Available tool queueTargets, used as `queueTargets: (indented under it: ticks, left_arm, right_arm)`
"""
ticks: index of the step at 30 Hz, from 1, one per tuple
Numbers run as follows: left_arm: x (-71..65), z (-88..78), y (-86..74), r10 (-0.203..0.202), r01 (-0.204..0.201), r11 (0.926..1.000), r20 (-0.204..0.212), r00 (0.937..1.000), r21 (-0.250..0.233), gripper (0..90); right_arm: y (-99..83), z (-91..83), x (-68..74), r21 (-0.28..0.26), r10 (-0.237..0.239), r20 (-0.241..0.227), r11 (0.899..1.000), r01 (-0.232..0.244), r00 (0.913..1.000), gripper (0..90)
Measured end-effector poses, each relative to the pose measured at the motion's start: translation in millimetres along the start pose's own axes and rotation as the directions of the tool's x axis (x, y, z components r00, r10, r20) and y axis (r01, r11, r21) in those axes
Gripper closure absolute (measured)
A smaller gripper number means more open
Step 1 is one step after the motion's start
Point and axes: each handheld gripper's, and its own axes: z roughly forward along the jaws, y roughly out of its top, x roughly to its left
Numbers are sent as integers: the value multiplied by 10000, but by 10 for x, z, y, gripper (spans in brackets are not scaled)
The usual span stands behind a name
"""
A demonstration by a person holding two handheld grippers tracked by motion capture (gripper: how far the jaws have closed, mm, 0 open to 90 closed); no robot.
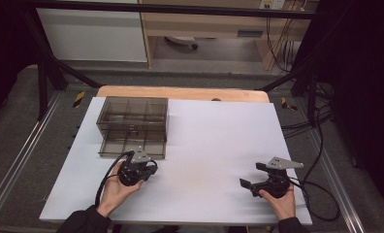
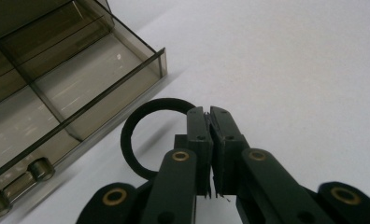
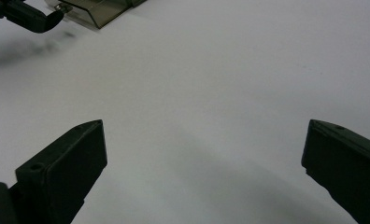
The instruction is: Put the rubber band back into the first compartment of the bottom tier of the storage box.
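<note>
Black ring (image 2: 135, 140): clamped at its rim between the closed jaws of the left gripper (image 2: 210, 114), held just above the white worktop (image 2: 290, 70), standing roughly upright in the left gripper view. Shadow of ring cast on worktop directly beneath. Not discernible in the high view, hidden behind the gripper body.

Smoked-plastic drawer box (image 1: 133, 121): just beyond and left of the ring. Lower drawer (image 2: 75, 88) pulled out toward the near side, front wall and its two round knobs facing the left gripper. Drawer interior split by dividers; near corner of front wall close to the ring but apart from it. Box seated at the far-left part of the worktop, back edge near the wooden strip along the far edge.

Left gripper (image 1: 137, 171): near-left of worktop centre, just short of the drawer front, cable looping back toward the left hand (image 1: 113, 191).

Right gripper (image 1: 262, 180): jaws spread wide apart, nothing between them, bare worktop beneath. Position near-right, close to the near edge, well apart from the box and the left gripper.

Open room: broad bare area across worktop centre and far right; right edge and near edge unobstructed. Metal frame rails and cables beyond both side edges.
</note>
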Motion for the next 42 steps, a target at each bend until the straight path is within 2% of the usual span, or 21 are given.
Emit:
queueTargets:
  ticks: [27, 42]
  left_arm:
    - [80, -178, -46, -262, 261, 9995, -48, 9996, -154, 866]
    - [174, -270, -53, -446, 442, 9987, -188, 9988, -237, 866]
  right_arm:
    - [-1, 2, 2, 11, 3, -6, 10000, -3, 10000, 7]
    - [-1, 2, 2, 29, 9, -4, 10000, -9, 10000, 7]
